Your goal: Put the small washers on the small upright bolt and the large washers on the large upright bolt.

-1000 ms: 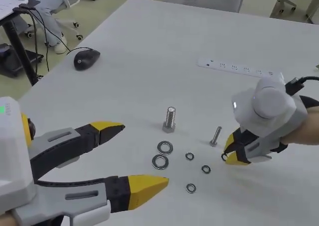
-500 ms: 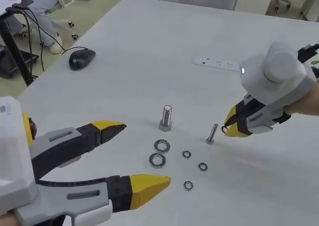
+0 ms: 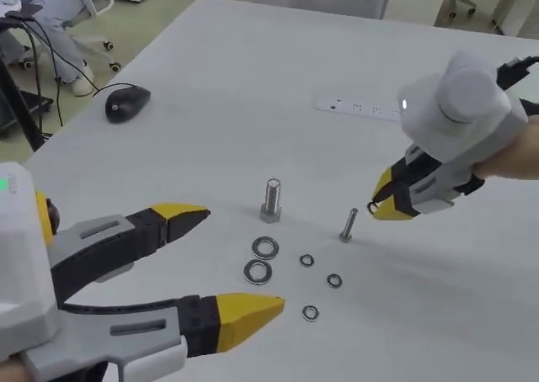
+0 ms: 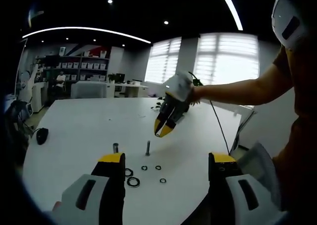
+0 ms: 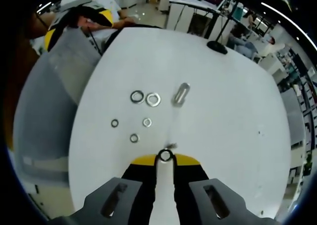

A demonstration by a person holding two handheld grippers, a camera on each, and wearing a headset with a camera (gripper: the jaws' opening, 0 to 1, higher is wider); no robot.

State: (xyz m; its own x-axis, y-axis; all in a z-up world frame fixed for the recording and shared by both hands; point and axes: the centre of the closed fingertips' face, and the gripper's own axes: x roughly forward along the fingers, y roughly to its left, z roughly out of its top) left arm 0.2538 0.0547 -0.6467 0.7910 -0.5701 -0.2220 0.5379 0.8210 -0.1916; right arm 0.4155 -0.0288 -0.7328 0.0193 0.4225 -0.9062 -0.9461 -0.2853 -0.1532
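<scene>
Right claw point(image 3: 376, 205): lifted off the bench point(image 3: 253, 104) since a second ago, tips pressed together on one small washer point(image 5: 165, 156). Small bolt point(image 3: 348, 225): standing just below and beside its tips. Large bolt point(image 3: 271, 199): upright, farther out toward the left claw point(image 3: 244, 261). Three small washers point(image 3: 306, 260) and two large washers point(image 3: 265, 247): flat on the bench between the claws. Left claw: spread wide, holding nothing.

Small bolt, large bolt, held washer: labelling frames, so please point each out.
small bolt point(image 3: 348, 225): head view, mid shank.
large bolt point(image 3: 271, 197): head view, threaded shank.
held washer point(image 5: 160, 155): right gripper view, its rim.
</scene>
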